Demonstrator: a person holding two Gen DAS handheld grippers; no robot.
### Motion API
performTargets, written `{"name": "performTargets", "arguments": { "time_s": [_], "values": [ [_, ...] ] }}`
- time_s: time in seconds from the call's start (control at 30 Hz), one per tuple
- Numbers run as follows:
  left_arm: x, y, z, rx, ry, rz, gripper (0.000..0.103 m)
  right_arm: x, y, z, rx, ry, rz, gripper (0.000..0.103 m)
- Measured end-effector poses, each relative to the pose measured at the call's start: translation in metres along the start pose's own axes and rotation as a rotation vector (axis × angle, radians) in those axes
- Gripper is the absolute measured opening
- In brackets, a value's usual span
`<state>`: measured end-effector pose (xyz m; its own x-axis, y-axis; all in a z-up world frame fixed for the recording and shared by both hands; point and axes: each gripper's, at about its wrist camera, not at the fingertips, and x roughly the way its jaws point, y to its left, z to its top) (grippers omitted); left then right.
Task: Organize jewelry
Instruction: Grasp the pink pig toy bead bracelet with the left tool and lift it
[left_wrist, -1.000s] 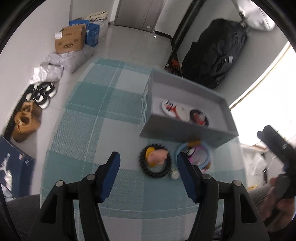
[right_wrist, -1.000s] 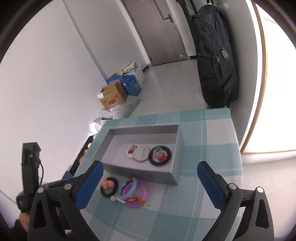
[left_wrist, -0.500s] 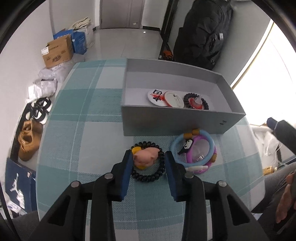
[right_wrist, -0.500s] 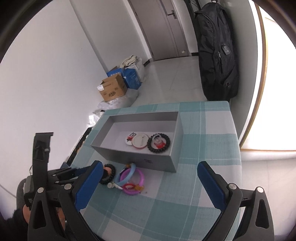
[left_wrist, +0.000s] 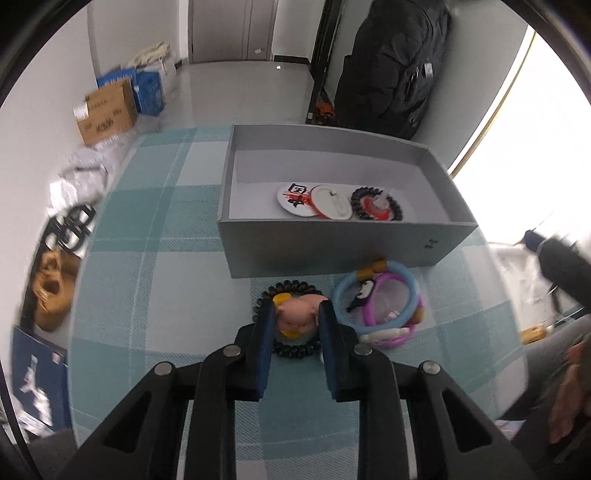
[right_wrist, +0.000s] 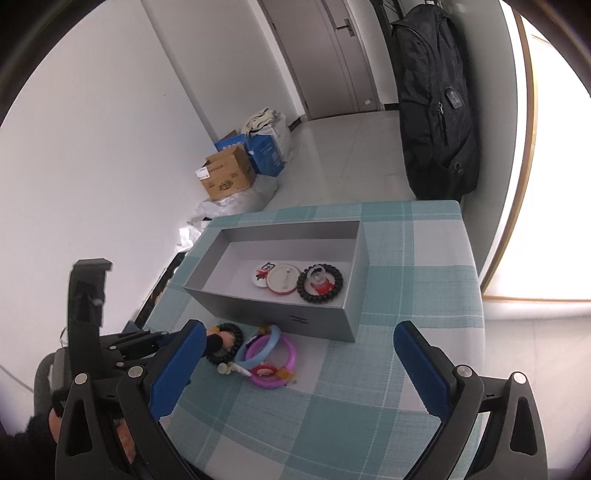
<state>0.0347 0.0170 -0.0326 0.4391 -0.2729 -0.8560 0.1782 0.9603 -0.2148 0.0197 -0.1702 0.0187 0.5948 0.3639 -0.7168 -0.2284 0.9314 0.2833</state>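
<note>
Left gripper (left_wrist: 297, 314) low over the desk (left_wrist: 155, 273), jaws just been closing, blue pads now pressed on both sides of the pink pig charm (left_wrist: 298, 314) of the black bead bracelet (left_wrist: 286, 288); bracelet lies flat on the checked cloth in front of the box. Right gripper (right_wrist: 295, 363) hangs higher at the near desk edge, jaws spread wide, nothing between them. In the right wrist view the left gripper's pads sit on the pink charm (right_wrist: 221, 339) at lower left. Just right of the bracelet, touching or nearly so: blue ring (left_wrist: 376, 291) and purple ring (left_wrist: 388, 317) overlapping, small charms on them, details too small. Behind these, grey open box (left_wrist: 332, 243), long side toward the camera. Inside, near its front wall: two round badges (left_wrist: 314, 199) overlapping, then a second black bead bracelet (left_wrist: 376, 205) with a red-white charm, just beside. Beyond the desk: floor, cardboard box (left_wrist: 105, 110), black backpack (left_wrist: 388, 62) by the wall.
</note>
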Motion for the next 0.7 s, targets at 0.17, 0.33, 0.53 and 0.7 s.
{"name": "performTargets", "arguments": {
  "time_s": [0.17, 0.33, 0.53, 0.7],
  "values": [
    [-0.013, 0.018, 0.001, -0.12, -0.004, -0.125, 0.019, 0.003, 0.0, 0.001, 0.005, 0.008, 0.0, 0.102],
    [-0.034, 0.03, 0.0, -0.184, -0.058, -0.161, 0.019, 0.008, 0.004, 0.001, 0.0, 0.017, 0.016, 0.102],
    [-0.049, 0.05, 0.007, -0.266, -0.136, -0.177, 0.019, 0.016, 0.022, -0.003, -0.059, 0.035, 0.069, 0.102],
    [-0.057, 0.066, 0.009, -0.326, -0.186, -0.204, 0.019, 0.027, 0.044, -0.008, -0.122, 0.062, 0.137, 0.102]
  ]
}}
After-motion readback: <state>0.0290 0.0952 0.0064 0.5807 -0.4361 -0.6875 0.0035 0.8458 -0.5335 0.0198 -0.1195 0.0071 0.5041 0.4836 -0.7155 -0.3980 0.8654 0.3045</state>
